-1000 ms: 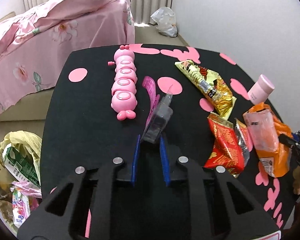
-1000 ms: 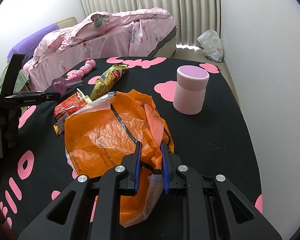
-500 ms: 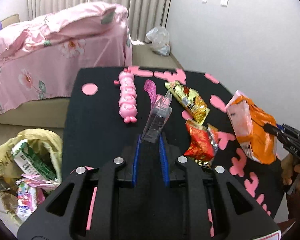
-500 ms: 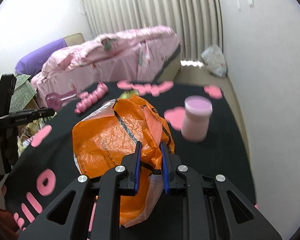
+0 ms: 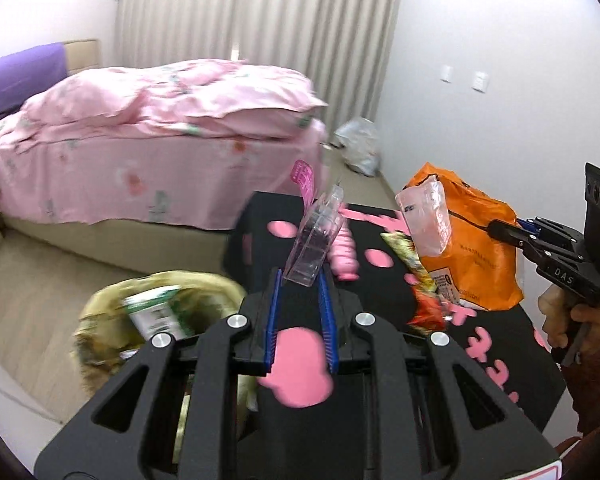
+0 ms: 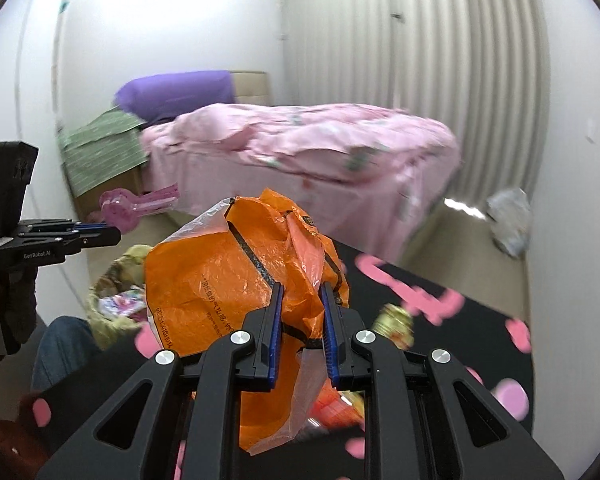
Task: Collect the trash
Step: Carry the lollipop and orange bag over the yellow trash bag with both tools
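L tool [image 5: 300,280] was clenched on a clear plastic blister pack [image 5: 316,240] w/ a pink card [image 5: 305,178] on its back; the pack stuck up tilted from between the blue pads [image 5: 274,312], lifted off the black tabletop [image 5: 480,392]. R tool [image 6: 300,292] was clenched on an orange plastic bag [image 6: 228,280], bunched up and hanging in the air in front of it, w/ a clear film flap trailing below.

L wrist view alone showed the pink caterpillar toy [image 5: 342,252] on the tabletop behind the pack, a gold snack wrapper [image 5: 410,256] and a red one [image 5: 430,308] lying beside it, plus the yellowish trash bag [image 5: 148,308] on the floor to the left of the tabletop, w/ a green-and-white carton in it. It also caught the R tool from the side [image 5: 504,232], a hand [image 5: 572,324] on its grip, orange bag [image 5: 476,240] held above the tabletop's far right part.

R wrist view alone showed the L tool side-on at far left [image 6: 108,232], w/ the pack [image 6: 140,208] reading pink there, and a purple pillow [image 6: 180,88] at the head of the pink bed [image 6: 300,148]. The trash bag [image 6: 116,292] showed only partly behind the orange bag. Both views were blurred.
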Action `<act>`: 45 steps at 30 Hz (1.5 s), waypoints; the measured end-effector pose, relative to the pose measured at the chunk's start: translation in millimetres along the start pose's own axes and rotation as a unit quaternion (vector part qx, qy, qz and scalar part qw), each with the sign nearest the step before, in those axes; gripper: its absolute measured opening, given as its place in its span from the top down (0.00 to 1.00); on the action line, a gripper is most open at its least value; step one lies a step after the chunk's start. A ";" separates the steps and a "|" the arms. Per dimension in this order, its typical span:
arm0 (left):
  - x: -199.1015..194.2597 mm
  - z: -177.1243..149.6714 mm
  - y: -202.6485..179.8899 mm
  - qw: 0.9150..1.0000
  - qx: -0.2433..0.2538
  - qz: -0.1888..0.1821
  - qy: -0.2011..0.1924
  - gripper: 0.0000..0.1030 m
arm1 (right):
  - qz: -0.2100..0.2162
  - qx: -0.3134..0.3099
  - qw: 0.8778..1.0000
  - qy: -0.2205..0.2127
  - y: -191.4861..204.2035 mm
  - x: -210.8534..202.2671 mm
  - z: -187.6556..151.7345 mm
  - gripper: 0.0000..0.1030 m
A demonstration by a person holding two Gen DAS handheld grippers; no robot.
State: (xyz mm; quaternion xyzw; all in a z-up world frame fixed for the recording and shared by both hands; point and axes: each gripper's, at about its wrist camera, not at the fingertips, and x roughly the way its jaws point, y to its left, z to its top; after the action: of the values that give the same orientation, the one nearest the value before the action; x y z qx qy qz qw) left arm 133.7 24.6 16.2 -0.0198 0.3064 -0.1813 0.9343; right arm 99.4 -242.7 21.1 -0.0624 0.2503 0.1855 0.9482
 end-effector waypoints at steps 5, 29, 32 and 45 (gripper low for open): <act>-24.1 -12.8 49.9 0.998 -0.040 0.040 -0.004 0.83 | 0.045 -0.043 0.998 0.010 47.4 35.0 25.1 0.82; 69.6 -105.6 173.0 0.978 -0.149 0.054 0.139 0.84 | 0.181 -0.113 0.944 0.251 194.3 276.0 10.8 0.82; 73.4 -108.0 171.6 0.978 -0.142 0.056 0.139 0.86 | 0.185 -0.115 0.941 0.258 194.9 280.0 10.0 0.82; 50.4 -98.4 175.3 0.982 -0.143 0.049 0.115 0.86 | 0.197 -0.116 0.938 0.261 205.5 285.6 9.6 0.82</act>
State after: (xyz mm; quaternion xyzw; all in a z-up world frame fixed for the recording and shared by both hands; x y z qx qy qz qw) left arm 171.5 177.8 -118.1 -0.1170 0.4351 -0.0905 0.8882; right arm 255.1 40.6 -117.9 -0.1674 0.4735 0.3734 0.7800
